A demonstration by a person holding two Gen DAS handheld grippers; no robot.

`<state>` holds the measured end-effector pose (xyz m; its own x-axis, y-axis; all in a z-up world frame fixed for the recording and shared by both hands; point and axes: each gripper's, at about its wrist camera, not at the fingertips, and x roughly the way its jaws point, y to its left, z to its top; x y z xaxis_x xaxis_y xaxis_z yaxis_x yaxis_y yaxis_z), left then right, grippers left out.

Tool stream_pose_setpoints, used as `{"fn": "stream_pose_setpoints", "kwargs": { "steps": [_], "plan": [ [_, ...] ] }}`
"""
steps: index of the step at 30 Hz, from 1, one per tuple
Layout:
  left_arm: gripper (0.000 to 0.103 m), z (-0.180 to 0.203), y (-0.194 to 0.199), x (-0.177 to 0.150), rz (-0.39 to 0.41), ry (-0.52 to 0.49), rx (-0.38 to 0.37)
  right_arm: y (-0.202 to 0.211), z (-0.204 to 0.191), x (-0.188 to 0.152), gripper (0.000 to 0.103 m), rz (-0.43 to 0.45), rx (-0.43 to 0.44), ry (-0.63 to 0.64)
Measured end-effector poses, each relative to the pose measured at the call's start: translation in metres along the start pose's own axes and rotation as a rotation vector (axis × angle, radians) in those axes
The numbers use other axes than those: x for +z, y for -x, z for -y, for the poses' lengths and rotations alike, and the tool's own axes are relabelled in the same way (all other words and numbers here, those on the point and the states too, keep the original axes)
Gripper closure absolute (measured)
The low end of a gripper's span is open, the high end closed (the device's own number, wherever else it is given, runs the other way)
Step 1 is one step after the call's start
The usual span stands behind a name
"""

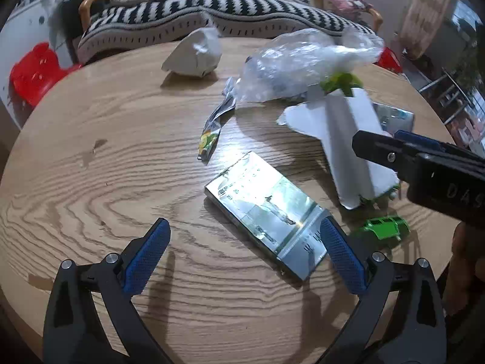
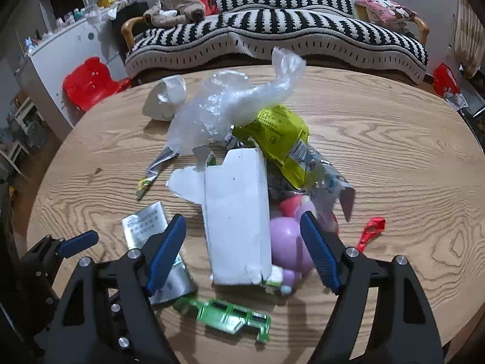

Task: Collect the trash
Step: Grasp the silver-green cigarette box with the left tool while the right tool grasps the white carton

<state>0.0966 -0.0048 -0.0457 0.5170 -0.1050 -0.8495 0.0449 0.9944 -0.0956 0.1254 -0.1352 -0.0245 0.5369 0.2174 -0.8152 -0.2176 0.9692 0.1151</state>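
My left gripper [image 1: 244, 244] hangs wide open over the round wooden table [image 1: 91, 182], nothing between its blue pads [image 1: 145, 257]. Just ahead of it a shiny silver packet [image 1: 266, 209] lies flat, its near corner beside my right-hand pad. My right gripper [image 2: 242, 242] is open too, jaws spread either side of a white carton [image 2: 236, 218], and I can't see either pad touching it. The trash sits heaped mid-table: a clear plastic bag [image 2: 224, 106] on top, a yellow-green wrapper [image 2: 282, 139] against the carton's far end, a crumpled white paper [image 2: 165, 98] off to the left. A purple ball [image 2: 288, 242] rests beside the carton, a red balloon scrap [image 2: 371, 230] further right, a green plastic piece [image 2: 230, 317] nearest me.
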Motion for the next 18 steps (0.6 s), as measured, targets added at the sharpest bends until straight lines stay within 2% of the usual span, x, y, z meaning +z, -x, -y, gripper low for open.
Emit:
{"fn": "stream_pose_setpoints", "kwargs": {
  "steps": [4, 7, 9, 15, 18],
  "plan": [
    [0.007, -0.001, -0.005, 0.002, -0.003, 0.010, 0.011, -0.017, -0.005, 0.003, 0.040, -0.021, -0.020, 0.026],
    [0.007, -0.001, -0.009, 0.003, -0.006, 0.023, 0.019, -0.022, -0.008, 0.005, 0.063, -0.017, -0.053, 0.061],
    [0.007, -0.001, -0.010, 0.003, -0.009, 0.027, 0.023, -0.019, -0.005, 0.005, 0.064, -0.015, -0.031, 0.043],
    [0.007, 0.004, -0.016, 0.008, -0.004, 0.049, 0.052, 0.013, 0.006, 0.011, 0.065, 0.072, -0.008, 0.000],
    [0.007, 0.005, -0.024, 0.012, -0.026, 0.093, 0.061, 0.027, 0.010, 0.012, 0.065, 0.099, -0.012, 0.003]
  ]
}}
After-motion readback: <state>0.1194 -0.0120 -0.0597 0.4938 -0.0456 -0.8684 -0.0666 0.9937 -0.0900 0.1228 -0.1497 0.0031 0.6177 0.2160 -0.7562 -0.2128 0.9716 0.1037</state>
